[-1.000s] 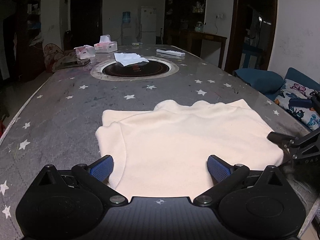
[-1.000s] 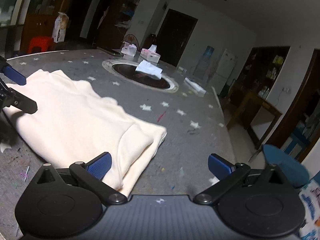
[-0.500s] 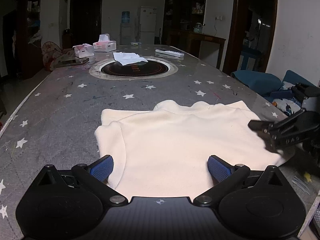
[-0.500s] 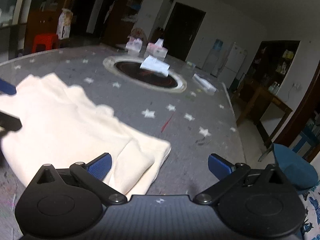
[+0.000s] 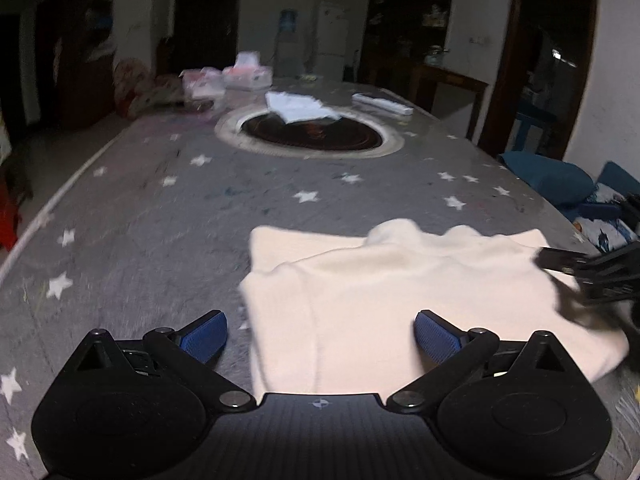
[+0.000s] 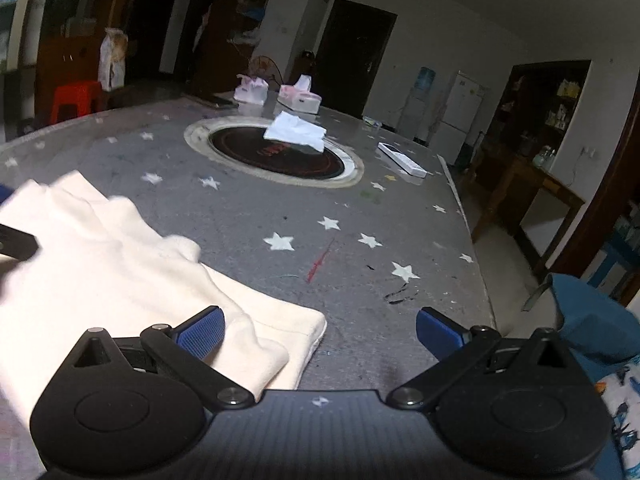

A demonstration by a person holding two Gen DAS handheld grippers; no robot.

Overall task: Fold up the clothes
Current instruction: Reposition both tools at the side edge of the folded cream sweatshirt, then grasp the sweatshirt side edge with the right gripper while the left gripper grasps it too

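A cream garment (image 5: 400, 300) lies folded flat on the grey star-patterned table (image 5: 160, 220). My left gripper (image 5: 320, 330) is open and empty, hovering over the garment's near left edge. My right gripper (image 6: 320, 330) is open and empty above the garment's right corner (image 6: 280, 328). In the left wrist view the right gripper's black fingers (image 5: 576, 264) show over the garment's right side. In the right wrist view a black finger of the left gripper (image 6: 16, 242) shows at the left edge over the cloth.
A round black hotplate (image 5: 308, 136) with a white cloth (image 5: 298, 106) sits mid-table. Tissue boxes (image 5: 246, 76) and a white remote (image 5: 382, 104) lie farther back. A blue cushion (image 5: 548, 178) lies beyond the table's right edge.
Both grippers have risen and pulled back from the garment. The left view has shifted left, so the garment sits further right. The garment has not moved.
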